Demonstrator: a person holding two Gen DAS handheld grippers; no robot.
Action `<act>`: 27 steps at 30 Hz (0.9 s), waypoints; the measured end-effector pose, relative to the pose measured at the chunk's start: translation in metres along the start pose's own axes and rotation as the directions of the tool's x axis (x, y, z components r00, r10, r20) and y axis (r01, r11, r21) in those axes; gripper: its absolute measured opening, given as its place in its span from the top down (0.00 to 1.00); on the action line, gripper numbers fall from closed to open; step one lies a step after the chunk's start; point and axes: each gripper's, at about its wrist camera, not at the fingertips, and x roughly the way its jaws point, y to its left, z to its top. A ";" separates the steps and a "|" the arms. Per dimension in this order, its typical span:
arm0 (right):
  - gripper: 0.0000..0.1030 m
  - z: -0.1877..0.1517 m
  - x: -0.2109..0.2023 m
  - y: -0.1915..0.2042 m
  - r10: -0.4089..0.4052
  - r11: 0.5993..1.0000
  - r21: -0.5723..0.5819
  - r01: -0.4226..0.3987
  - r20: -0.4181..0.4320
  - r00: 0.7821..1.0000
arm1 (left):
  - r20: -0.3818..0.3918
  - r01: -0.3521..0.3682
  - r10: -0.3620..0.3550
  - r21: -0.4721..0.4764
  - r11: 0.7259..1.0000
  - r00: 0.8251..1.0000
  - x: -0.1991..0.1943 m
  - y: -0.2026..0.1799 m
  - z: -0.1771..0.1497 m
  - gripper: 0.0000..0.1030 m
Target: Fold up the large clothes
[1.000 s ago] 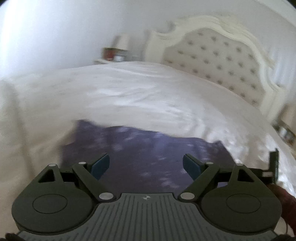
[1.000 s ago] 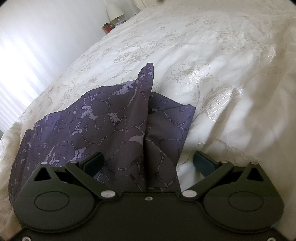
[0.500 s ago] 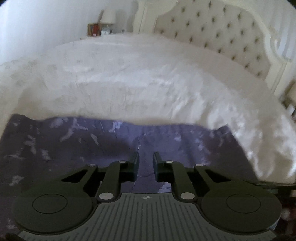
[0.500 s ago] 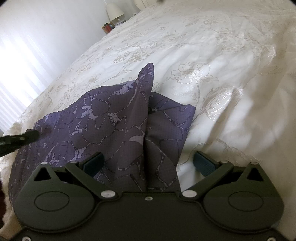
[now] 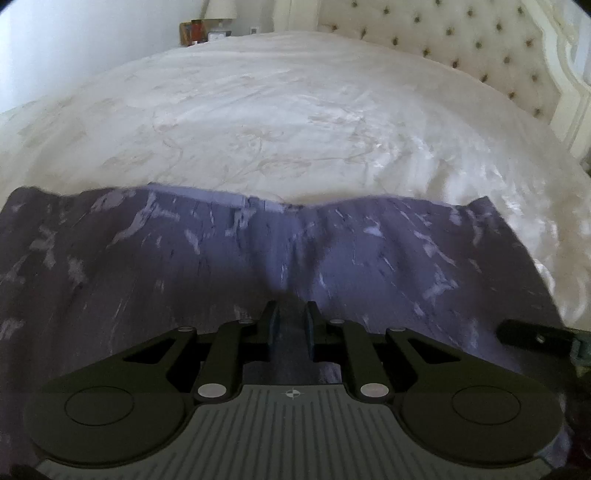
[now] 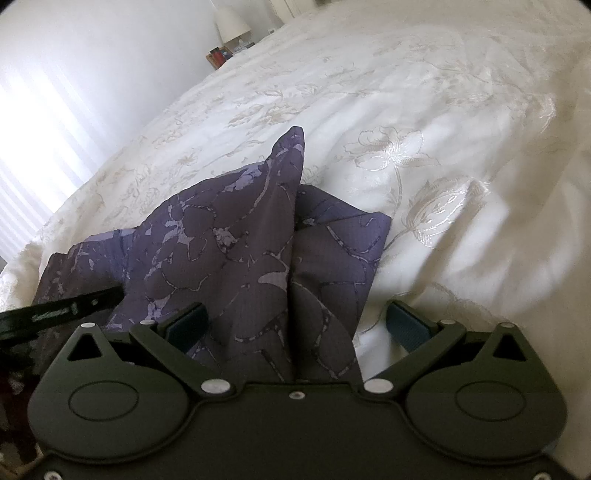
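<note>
Purple patterned garment [image 5: 369,251] spread at the near edge of a cream bedspread [image 5: 295,122], with two handheld grippers on it.

Nearest, in the left wrist view, left gripper [image 5: 291,325] pinched nearly together on a raised ridge of the purple cloth. In the right wrist view, right gripper [image 6: 295,325] held with jaws wide apart, a peaked fold of the garment standing between them, untouched by the pads. Farther off, embroidered bedspread, then a tufted headboard [image 5: 461,44] and a lamp [image 6: 231,24] by the wall.
</note>
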 end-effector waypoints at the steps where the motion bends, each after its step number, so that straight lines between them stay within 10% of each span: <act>1: 0.00 0.000 0.000 0.000 0.001 1.000 0.001 -0.001 0.000 1.000 | 0.005 0.000 0.000 0.001 1.000 1.000 -0.007 -0.002 -0.006 0.85; 21: 0.01 0.004 -0.009 -0.027 0.164 0.974 0.168 -0.154 -0.047 0.985 | 0.029 0.009 -0.009 -0.006 1.000 1.000 -0.061 -0.010 -0.080 0.85; 24: 0.46 0.003 -0.012 -0.029 0.253 0.950 0.214 -0.229 -0.093 0.963 | 0.037 0.011 -0.010 -0.005 1.000 0.999 -0.059 -0.010 -0.084 0.85; 27: 0.66 0.001 -0.015 -0.029 0.270 0.940 0.246 -0.235 -0.119 0.955 | 0.041 0.000 -0.001 0.024 1.000 0.999 -0.064 -0.014 -0.085 0.85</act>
